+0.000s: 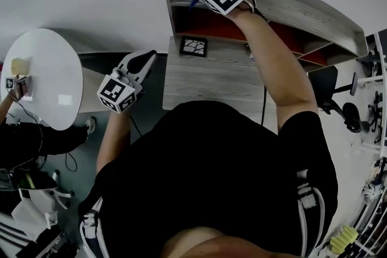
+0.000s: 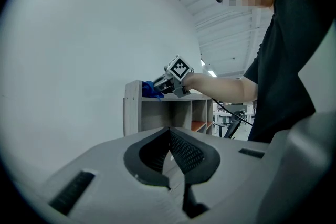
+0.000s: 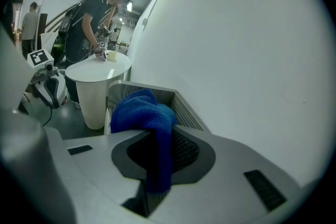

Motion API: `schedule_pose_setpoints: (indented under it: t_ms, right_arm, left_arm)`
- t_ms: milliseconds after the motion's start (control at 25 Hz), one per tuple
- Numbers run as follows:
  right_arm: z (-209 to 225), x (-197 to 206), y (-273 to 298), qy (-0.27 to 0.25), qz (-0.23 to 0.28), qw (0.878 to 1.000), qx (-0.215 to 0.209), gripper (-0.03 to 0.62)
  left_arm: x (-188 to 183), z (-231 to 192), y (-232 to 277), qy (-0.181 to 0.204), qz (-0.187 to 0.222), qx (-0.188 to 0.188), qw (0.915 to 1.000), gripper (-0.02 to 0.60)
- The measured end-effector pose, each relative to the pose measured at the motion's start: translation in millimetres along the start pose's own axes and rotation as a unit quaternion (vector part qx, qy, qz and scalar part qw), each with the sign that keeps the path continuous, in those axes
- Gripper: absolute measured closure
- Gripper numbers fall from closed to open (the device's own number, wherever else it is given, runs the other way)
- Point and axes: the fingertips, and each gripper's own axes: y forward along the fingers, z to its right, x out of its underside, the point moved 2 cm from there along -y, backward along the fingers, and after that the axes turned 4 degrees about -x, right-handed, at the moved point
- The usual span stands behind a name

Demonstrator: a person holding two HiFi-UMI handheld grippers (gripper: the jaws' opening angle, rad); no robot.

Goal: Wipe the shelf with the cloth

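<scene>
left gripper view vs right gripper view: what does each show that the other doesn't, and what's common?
Left gripper view only: the open front compartments of the grey wooden shelf unit, the right gripper seen from outside up at its top board, and the left gripper's own jaws, together with nothing between them.

Right gripper view only: a white round table with a second person bent over it, and the right jaws close up, clamped on the blue terry cloth.

Both: the cloth, the shelf top, the white wall.
</scene>
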Motion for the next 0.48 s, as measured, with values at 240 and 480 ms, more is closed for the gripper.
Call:
schedule_pose_setpoints:
  t_ms: [240,480]
  right_arm:
    - [9.4,17.0,-14.0,-0.005,-0.009,1.000,-0.002,0.543]
    - [19.7,40.4,-34.5,-0.004,-0.017,1.000,0.000,0.543]
  left_arm:
    - [-5.3,13.9,14.6,-0.001,0.004,-0.004,1.0000,0.565]
    - [-7.0,37.6,36.2,0.000,0.002,0.005,1.0000,0.565]
